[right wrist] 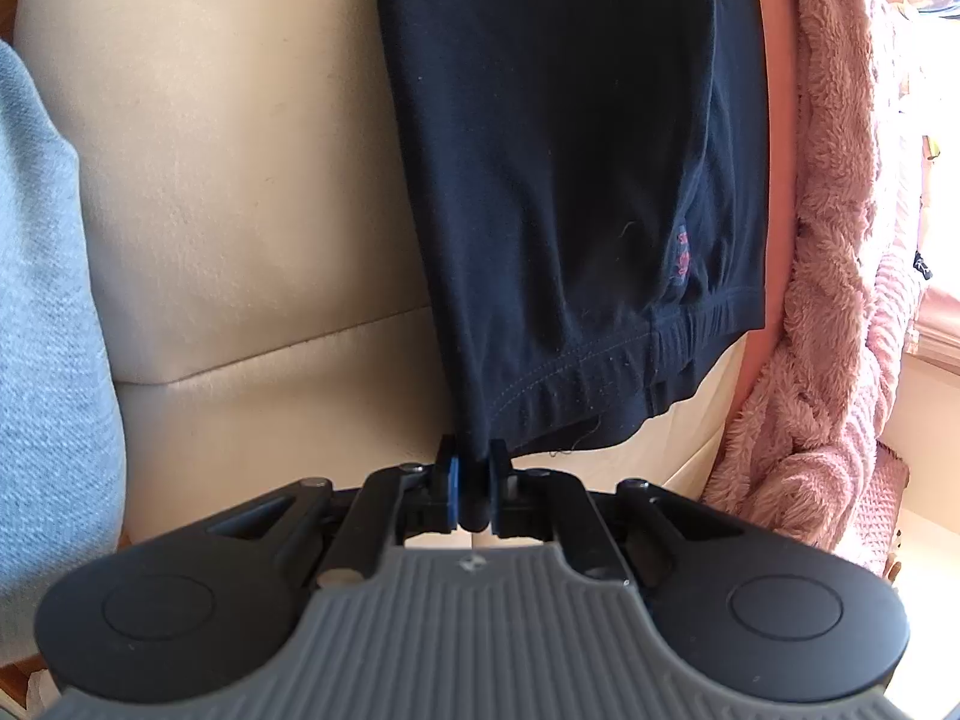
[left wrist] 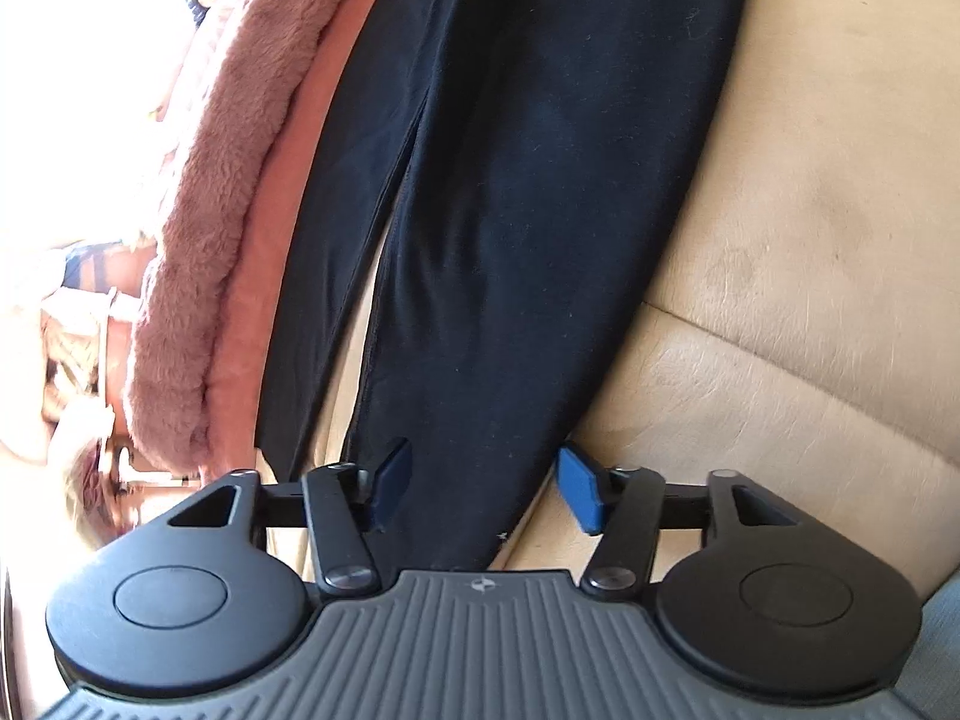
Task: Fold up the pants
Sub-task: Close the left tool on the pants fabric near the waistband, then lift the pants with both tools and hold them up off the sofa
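We have the dark navy pants [left wrist: 510,192] laid out lengthwise on the tan leather sofa seat [left wrist: 810,240], the two legs lying nearly side by side with a narrow gap between them at the hem end. The waistband [right wrist: 600,372] is at the other end, toward our right gripper [right wrist: 474,492], whose jaws are pressed together on a corner of that waistband. Our left gripper [left wrist: 486,486] stands spread, with the hem end of one leg lying between its blue pads [left wrist: 579,486]; the pads do not appear to press on the cloth.

We judge the task to be at an early stage: the garment is flattened and one end is gripped, but no cross fold shows. The leg end has not yet been pinched, and bringing hem to waistband remains.

Beside the pants lies a pink fleece blanket [left wrist: 198,252], touching one leg along its edge, and a grey cushion [right wrist: 42,330] sits well apart.
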`<state>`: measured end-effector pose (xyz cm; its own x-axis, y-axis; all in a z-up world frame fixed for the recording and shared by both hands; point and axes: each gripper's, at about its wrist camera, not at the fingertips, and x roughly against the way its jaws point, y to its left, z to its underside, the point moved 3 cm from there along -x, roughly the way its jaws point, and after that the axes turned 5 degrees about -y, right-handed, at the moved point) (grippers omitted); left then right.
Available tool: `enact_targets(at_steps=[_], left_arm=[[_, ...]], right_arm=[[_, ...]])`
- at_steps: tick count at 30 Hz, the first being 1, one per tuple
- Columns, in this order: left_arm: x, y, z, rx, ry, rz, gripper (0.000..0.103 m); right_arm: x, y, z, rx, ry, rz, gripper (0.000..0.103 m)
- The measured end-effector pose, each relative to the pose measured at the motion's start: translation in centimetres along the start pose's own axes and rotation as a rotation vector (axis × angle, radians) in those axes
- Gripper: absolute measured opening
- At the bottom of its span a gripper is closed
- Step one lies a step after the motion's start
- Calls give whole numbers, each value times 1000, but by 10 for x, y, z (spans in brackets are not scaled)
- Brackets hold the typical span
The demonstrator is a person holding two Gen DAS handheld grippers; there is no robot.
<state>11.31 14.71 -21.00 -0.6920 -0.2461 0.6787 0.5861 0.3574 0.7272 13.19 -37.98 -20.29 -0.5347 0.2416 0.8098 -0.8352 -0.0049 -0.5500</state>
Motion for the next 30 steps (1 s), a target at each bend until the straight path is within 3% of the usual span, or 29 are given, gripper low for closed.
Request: enact_targets(at_steps=[2,4,8,13,22,30], left_arm=[[4,-5,0,49,15,7,32],[5,-8,0,88,24,7,17],[5,-13,-2,137,45,-17,3],[12,0,-3,238,44,-77,1],[34,71,-10,621,7,-128,1],[29,136,-22,878,-9,-158,0]], right_arm=[[0,0,0,-12,1,2,3],[0,-2,0,-39,-1,4,3],[2,-5,1,-88,-4,17,3],[7,-10,4,-151,-12,53,3],[26,-43,13,-380,-63,169,3],[44,-108,20,-613,-127,267,3]])
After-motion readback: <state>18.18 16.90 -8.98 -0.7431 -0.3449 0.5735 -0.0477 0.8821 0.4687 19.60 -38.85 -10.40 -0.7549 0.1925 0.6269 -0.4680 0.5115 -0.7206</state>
